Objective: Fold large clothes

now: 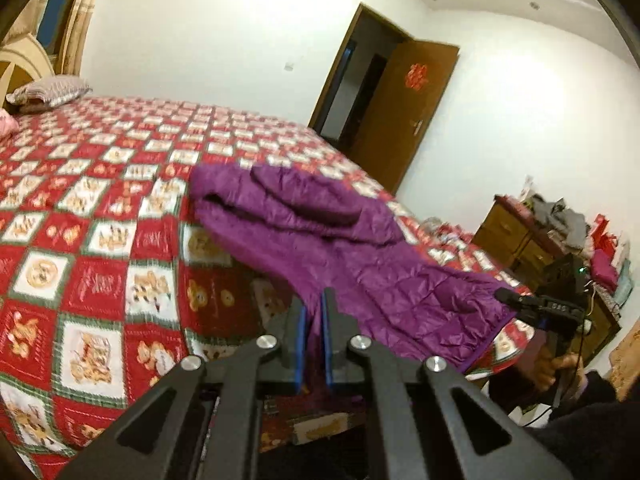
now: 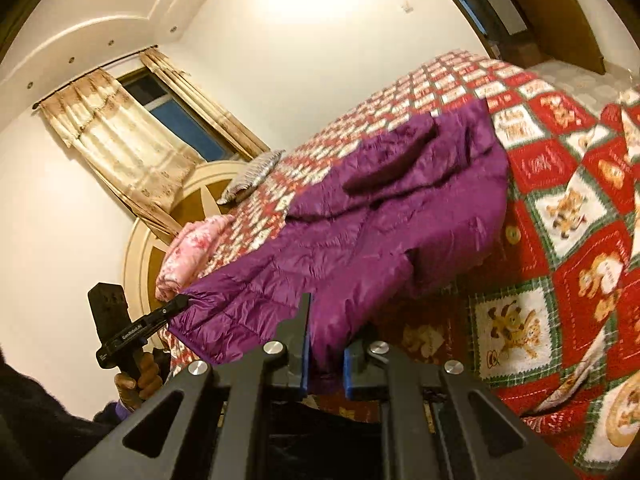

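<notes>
Left wrist: left claw (image 1: 314, 312) clamped on jacket (image 1: 320, 216) hem, lifted off bed (image 1: 80, 200); right claw (image 1: 505, 295) gripping far hem corner. Pillow (image 1: 48, 90) at headboard.

Right wrist: right claw (image 2: 326, 332) pinching hem, fabric between pads; left claw (image 2: 182, 304) apparently nipping corner. Jacket's upper half on bed (image 2: 560, 200).

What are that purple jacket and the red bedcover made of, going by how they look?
The purple jacket, held at its near edge by the left claw and the right claw, looks like shiny synthetic shell, perhaps nylon: glossy highlights, stitched quilting, puffy padding. The red bedcover looks like a matte, printed woven or fleecy fabric; blur leaves it open.
</notes>
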{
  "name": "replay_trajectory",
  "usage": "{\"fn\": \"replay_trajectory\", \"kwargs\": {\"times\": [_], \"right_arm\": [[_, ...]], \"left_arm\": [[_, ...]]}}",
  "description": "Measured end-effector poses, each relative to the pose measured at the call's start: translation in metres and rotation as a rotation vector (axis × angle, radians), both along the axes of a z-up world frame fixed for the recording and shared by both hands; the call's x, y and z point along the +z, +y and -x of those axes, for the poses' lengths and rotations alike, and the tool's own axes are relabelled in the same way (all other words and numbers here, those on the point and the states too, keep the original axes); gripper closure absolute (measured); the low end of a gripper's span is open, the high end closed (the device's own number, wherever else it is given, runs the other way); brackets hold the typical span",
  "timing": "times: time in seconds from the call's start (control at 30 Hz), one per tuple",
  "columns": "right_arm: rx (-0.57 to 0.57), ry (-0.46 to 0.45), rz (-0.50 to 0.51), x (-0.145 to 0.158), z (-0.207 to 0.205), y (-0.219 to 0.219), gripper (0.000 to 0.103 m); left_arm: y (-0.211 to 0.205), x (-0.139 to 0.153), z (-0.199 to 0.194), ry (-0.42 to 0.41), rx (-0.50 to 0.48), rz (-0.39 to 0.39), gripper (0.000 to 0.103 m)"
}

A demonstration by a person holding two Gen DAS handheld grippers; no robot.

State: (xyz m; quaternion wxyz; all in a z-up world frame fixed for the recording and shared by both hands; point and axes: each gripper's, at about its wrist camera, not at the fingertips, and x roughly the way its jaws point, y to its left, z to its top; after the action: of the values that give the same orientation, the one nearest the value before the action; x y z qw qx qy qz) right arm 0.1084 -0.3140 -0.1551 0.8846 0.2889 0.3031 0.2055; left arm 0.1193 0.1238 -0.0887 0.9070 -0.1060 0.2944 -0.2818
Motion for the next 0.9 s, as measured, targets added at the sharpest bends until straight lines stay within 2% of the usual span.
{"fn": "replay_trajectory", "kwargs": {"times": [0.1,0.27,0.3,0.37,0.43,0.47,0.5,0.53,0.6,0.77,0.9], "right_arm": [[-0.002,-0.04,-0.009,0.016,0.002,-0.007,0.092],[0.003,-0.099,-0.026,0.042,-0.005,-0.009,0.092],[0.008,-0.109,-0.023,0.046,-0.008,-0.008,0.092],[0.016,-0.118,-0.003,0.052,-0.016,-0.006,0.092],[0.017,-0.112,0.005,0.052,-0.024,-0.005,0.092],[0.017,-0.107,0.002,0.051,-0.026,-0.006,0.092],[0.016,-0.102,-0.007,0.05,-0.03,-0.008,0.092],[0.015,-0.101,-0.012,0.048,-0.03,-0.008,0.092],[0.012,-0.097,-0.012,0.045,-0.033,-0.009,0.092],[0.01,-0.071,0.0,0.038,-0.037,-0.008,0.092],[0.006,-0.064,-0.009,0.034,-0.038,-0.01,0.092]], "left_arm": [[0.005,0.017,0.003,-0.041,0.014,0.012,0.096],[0.016,0.044,-0.001,-0.113,0.021,0.1,0.097],[0.015,0.047,-0.003,-0.129,0.026,0.092,0.097],[0.009,0.048,-0.008,-0.149,0.064,0.012,0.097],[0.001,0.039,-0.018,-0.126,0.099,-0.069,0.095],[-0.001,0.032,-0.025,-0.086,0.097,-0.084,0.09],[-0.003,0.024,-0.031,-0.039,0.097,-0.094,0.066],[-0.005,0.014,-0.038,0.007,0.109,-0.109,0.03],[-0.005,-0.007,-0.046,0.057,0.169,-0.134,0.004],[-0.005,-0.05,-0.057,0.234,0.201,-0.134,0.003],[-0.012,-0.083,-0.041,0.374,0.142,-0.123,0.003]]}}
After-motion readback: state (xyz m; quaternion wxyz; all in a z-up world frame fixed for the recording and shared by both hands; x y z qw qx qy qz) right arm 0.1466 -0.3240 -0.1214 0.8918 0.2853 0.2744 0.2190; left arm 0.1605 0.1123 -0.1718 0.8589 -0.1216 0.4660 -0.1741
